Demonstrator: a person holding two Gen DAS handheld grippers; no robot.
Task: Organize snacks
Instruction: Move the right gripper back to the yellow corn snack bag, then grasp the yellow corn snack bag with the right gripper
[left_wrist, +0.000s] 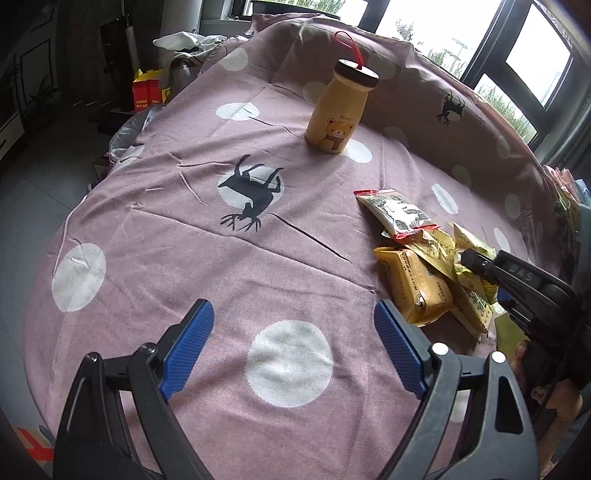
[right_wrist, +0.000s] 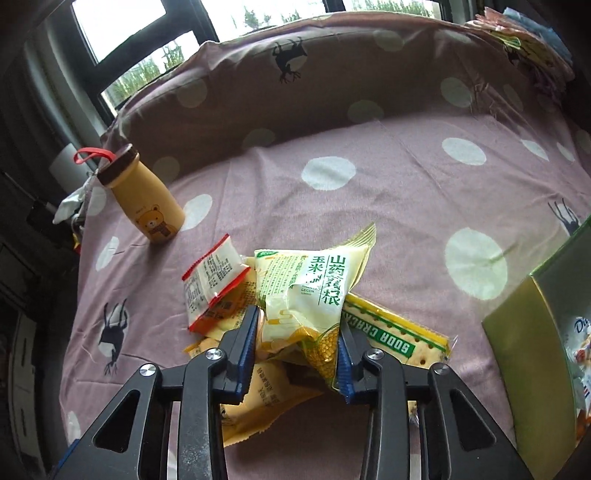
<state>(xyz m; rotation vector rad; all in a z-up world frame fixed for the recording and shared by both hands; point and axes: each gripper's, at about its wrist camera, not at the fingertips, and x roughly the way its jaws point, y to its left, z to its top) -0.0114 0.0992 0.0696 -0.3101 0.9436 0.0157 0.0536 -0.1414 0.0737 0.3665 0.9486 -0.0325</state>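
A pile of snack packets (left_wrist: 424, 258) lies on the pink dotted cloth (left_wrist: 236, 206). My right gripper (right_wrist: 299, 332) is shut on a pale yellow-green corn snack bag (right_wrist: 310, 295), its blue pads pressing both sides. Under it lie a soda cracker packet (right_wrist: 399, 338), a red-edged white packet (right_wrist: 212, 280) and yellow packets (right_wrist: 258, 402). My left gripper (left_wrist: 293, 319) is open and empty above the cloth, left of the pile. The right gripper also shows in the left wrist view (left_wrist: 480, 266), over the pile.
A yellow bear bottle (left_wrist: 338, 109) with a red loop stands at the back of the cloth. A green box (right_wrist: 543, 332) stands at the right. A raised cloth-covered back (right_wrist: 332, 85) runs behind. A red box (left_wrist: 147, 92) sits on the floor at left.
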